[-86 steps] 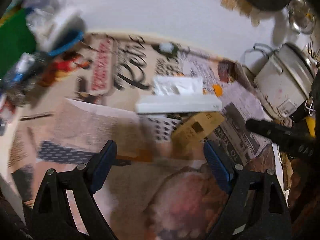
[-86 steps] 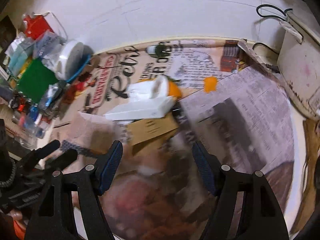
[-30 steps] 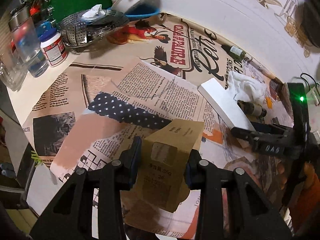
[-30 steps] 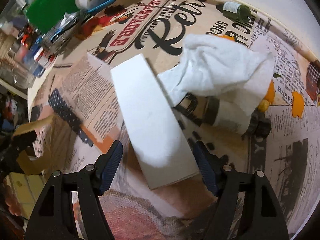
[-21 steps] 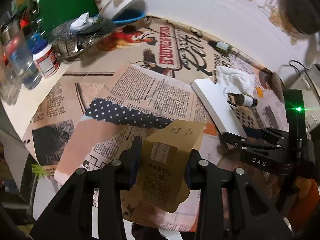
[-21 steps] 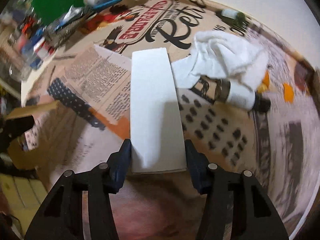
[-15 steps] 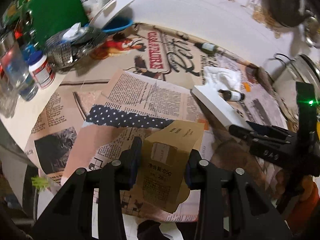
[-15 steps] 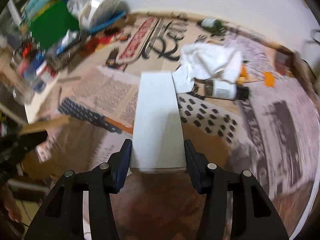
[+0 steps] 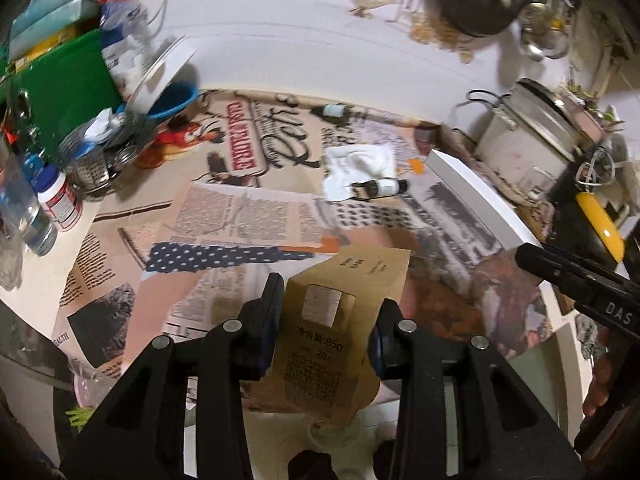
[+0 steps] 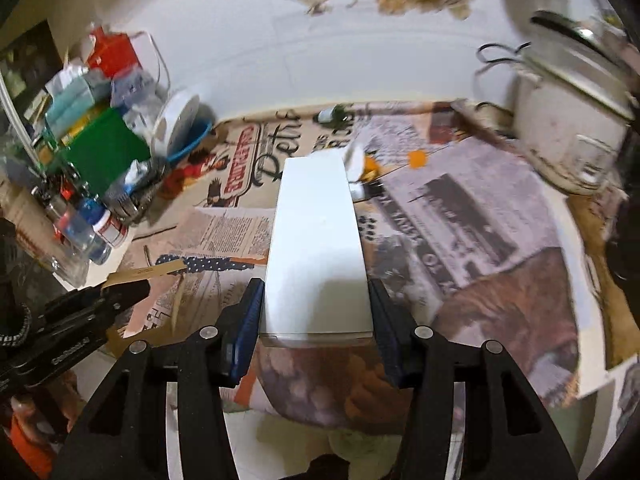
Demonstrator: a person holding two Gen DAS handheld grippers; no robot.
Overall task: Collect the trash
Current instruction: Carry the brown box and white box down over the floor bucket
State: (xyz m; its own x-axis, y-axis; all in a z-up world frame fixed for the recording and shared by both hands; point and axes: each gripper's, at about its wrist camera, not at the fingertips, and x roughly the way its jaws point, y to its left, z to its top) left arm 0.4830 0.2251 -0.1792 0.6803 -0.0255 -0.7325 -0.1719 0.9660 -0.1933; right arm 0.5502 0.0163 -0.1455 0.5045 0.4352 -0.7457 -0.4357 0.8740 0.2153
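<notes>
Left gripper [image 9: 326, 312] clamps kraft paper pouch [image 9: 340, 328]; right gripper [image 10: 316, 312] clamps white box [image 10: 316, 248] lengthwise, raised above desk [image 10: 480, 216], crumpled tissue [image 9: 360, 164] lying beyond.

We see a white wall [image 9: 280, 20] behind a table [image 9: 36, 280] covered with printed newspaper sheets [image 10: 480, 216].

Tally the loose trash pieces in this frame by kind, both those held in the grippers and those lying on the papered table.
Brown kraft paper pouch, held in the left gripper: 1
Long white flat box, held in the right gripper: 1
Crumpled white tissue on the table: 1
Small dark bottle with white label, lying on its side: 1
Total: 4
</notes>
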